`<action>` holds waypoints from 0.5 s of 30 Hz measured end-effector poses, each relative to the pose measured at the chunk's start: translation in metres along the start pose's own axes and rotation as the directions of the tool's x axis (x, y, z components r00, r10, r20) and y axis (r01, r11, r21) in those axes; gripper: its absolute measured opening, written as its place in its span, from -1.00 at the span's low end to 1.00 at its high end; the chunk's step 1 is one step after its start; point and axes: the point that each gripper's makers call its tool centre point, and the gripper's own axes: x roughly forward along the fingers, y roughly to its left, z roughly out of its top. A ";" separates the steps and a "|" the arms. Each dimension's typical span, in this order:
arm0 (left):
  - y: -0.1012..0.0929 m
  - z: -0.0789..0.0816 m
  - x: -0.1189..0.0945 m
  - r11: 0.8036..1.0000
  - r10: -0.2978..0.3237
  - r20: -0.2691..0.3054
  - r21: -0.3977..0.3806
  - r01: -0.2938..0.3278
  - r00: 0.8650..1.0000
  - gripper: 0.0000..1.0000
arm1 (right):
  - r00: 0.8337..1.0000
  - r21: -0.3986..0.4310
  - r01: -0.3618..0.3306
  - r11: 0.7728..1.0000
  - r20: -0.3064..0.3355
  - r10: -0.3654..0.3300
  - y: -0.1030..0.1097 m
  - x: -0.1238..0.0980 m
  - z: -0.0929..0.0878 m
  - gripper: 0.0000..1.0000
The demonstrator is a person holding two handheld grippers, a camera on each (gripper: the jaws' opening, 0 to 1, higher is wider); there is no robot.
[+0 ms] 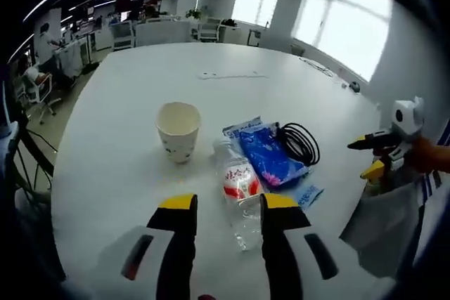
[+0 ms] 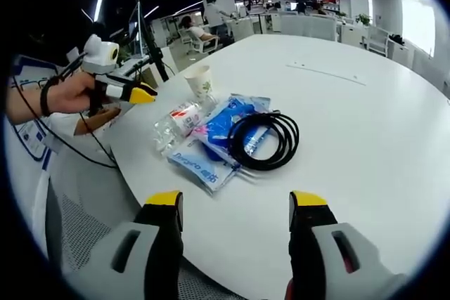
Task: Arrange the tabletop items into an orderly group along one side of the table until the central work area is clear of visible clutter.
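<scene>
Left gripper (image 1: 228, 205): jaws spread apart, empty, poised over the near edge of the white table (image 1: 126, 110), straddling the base of a clear plastic bottle (image 1: 238, 191) lying on its side but not clamping it. Right gripper (image 2: 235, 201): jaws likewise parted, nothing between them, hovering above bare tabletop just short of the cluster.

All items bunched near one edge of the table: paper cup (image 1: 178, 130) upright, slightly apart from the bottle; blue packet (image 1: 269, 154) touching the bottle's side; coiled black cable (image 1: 300, 142) resting partly on the packet.

From the left gripper view: cup's open mouth and dotted wall plain, small blue sachet (image 1: 307, 194) peeking past the packet toward the edge. From the right gripper view: cable (image 2: 264, 140) laid over the blue packets (image 2: 221, 128), a second flat pouch (image 2: 200, 166) nearest the edge, bottle (image 2: 179, 121) beyond, cup (image 2: 200, 81) behind it.

Further off: office chairs (image 1: 42, 89), desks, bright windows (image 1: 337, 19), a seated person (image 2: 197, 29). Thin strip (image 1: 228, 74) near the table's middle, well apart from the cluster.
</scene>
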 end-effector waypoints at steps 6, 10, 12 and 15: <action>-0.013 0.003 0.006 0.999 -0.034 -0.012 0.005 0.034 0.999 -0.20 | 1.000 0.003 0.006 1.000 -0.001 -0.006 -0.001 -0.004 -0.003 0.19; -0.018 0.004 0.010 0.999 -0.046 -0.019 0.009 0.046 0.999 -0.16 | 1.000 0.007 0.012 1.000 0.001 -0.012 -0.003 -0.007 -0.005 0.19; -0.021 0.005 0.012 0.998 -0.056 -0.028 0.014 0.056 0.998 -0.14 | 1.000 0.007 0.014 1.000 -0.001 -0.014 -0.004 -0.007 -0.005 0.20; -0.025 0.006 0.015 0.997 -0.065 -0.036 0.026 0.066 0.997 -0.15 | 1.000 0.007 0.017 1.000 0.000 -0.017 -0.005 -0.009 -0.005 0.20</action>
